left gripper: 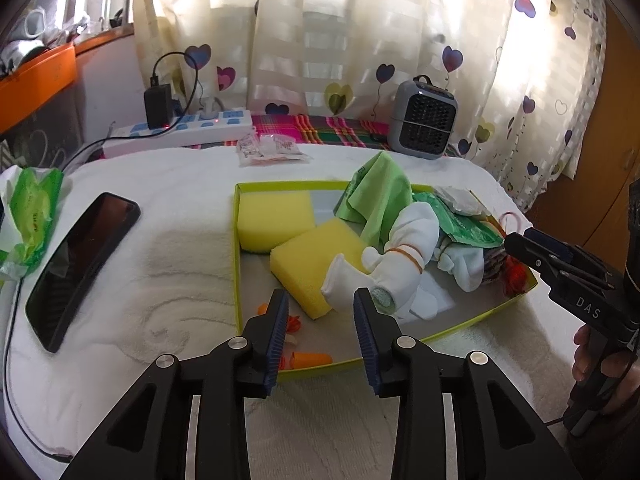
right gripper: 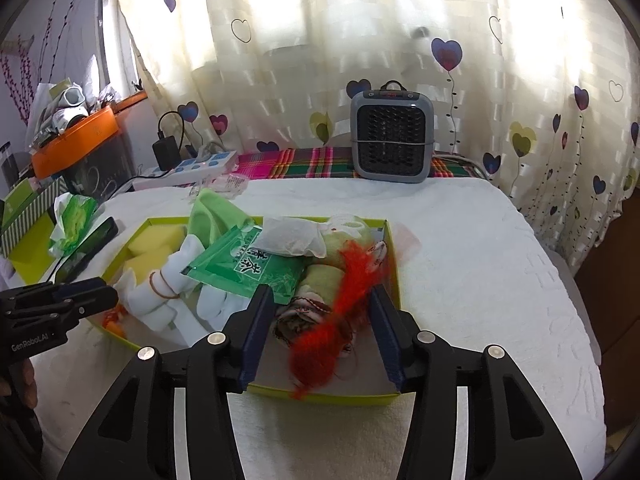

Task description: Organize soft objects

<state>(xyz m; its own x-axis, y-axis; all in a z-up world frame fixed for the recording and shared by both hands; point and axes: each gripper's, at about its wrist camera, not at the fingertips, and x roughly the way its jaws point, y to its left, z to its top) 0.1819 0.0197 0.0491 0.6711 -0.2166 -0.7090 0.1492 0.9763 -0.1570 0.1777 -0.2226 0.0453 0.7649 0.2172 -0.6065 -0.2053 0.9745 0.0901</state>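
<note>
A lime-green shallow box [left gripper: 460, 326] [right gripper: 352, 398] on the white towel holds soft things: two yellow sponges [left gripper: 276, 216] [left gripper: 316, 256], a white sock bundle with a rubber band [left gripper: 400, 256] [right gripper: 160, 292], a green cloth [left gripper: 380, 196] [right gripper: 212, 216], a green packet [right gripper: 248, 268], a white sachet [right gripper: 292, 236] and a red-haired rag doll [right gripper: 344, 276]. My left gripper [left gripper: 320, 308] is open at the box's near edge, just before the socks. My right gripper [right gripper: 320, 304] is open, its fingers either side of the doll; it also shows in the left wrist view [left gripper: 516, 242].
A black phone [left gripper: 80, 260] and a green tissue pack [left gripper: 28, 216] lie left of the box. A grey fan heater [right gripper: 392, 136], a power strip with charger [left gripper: 180, 128] and small wrappers [left gripper: 268, 148] stand at the back by the curtain. Orange bits [left gripper: 312, 360] lie in the box.
</note>
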